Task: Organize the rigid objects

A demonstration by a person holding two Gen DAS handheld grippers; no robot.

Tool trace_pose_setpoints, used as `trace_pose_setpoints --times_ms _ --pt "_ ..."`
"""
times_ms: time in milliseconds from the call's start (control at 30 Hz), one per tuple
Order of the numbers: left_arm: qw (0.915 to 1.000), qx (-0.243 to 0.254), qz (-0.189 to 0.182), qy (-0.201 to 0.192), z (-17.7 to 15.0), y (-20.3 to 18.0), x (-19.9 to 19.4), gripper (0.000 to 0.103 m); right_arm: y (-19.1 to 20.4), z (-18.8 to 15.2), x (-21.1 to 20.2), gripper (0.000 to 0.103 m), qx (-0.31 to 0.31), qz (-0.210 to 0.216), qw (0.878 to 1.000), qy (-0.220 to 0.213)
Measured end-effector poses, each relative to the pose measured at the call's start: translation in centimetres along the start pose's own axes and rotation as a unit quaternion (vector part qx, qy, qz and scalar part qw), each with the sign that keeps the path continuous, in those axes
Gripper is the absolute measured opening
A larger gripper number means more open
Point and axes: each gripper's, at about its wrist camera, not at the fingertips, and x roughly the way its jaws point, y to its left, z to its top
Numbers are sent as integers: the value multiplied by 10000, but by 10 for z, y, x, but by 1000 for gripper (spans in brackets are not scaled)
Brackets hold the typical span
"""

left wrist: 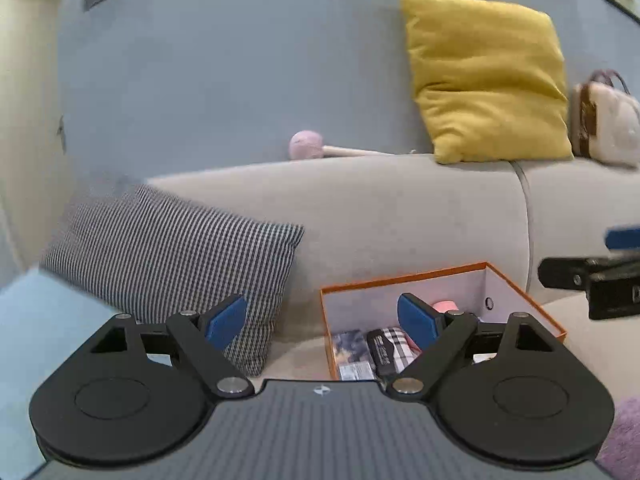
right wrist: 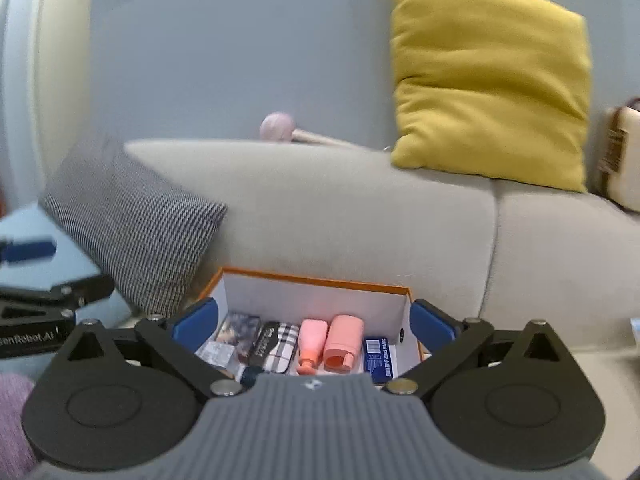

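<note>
An orange-rimmed white box point(right wrist: 316, 280) sits on the grey sofa seat and also shows in the left wrist view point(left wrist: 404, 278). It holds two pink bottles point(right wrist: 330, 342), a plaid case point(right wrist: 282, 346), a black item point(right wrist: 264, 344), a blue carton point(right wrist: 378, 358) and a dark packet point(right wrist: 236, 330). My right gripper point(right wrist: 314, 322) is open and empty, just above the box's near side. My left gripper point(left wrist: 322, 320) is open and empty, to the left of the box, in front of the checked cushion point(left wrist: 172, 256).
A yellow cushion point(left wrist: 486, 80) and a pink-headed mallet point(left wrist: 308, 145) rest on the sofa back point(left wrist: 360, 200). A beige bag point(left wrist: 606, 120) stands at the far right. A purple fabric point(left wrist: 622, 436) lies near the front. A light blue surface point(left wrist: 36, 320) is at the left.
</note>
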Motion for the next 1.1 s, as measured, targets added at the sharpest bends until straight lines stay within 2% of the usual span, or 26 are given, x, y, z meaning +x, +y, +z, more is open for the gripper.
trace_pose_setpoints --times_ms 100,233,333,533,667,1100 --pt "9999 -60 75 -35 -7 0 -10 101 9 -15 -16 101 144 -244 9994 -183" --pt "9999 89 -62 -76 -22 -9 -21 101 15 -36 -34 101 458 -621 9961 -426" --pt "9996 -208 -159 92 -34 -10 -22 101 21 -51 -44 101 464 -808 9941 -546" --pt "9996 -199 45 205 -49 -17 -29 101 28 -74 -45 101 280 -864 9956 -240" --pt "9996 -123 -112 244 -56 -21 -36 101 23 -81 -45 101 552 -804 9952 -52" --pt "9993 -29 -106 354 -60 -23 -44 101 23 -83 -55 101 601 -827 9947 59"
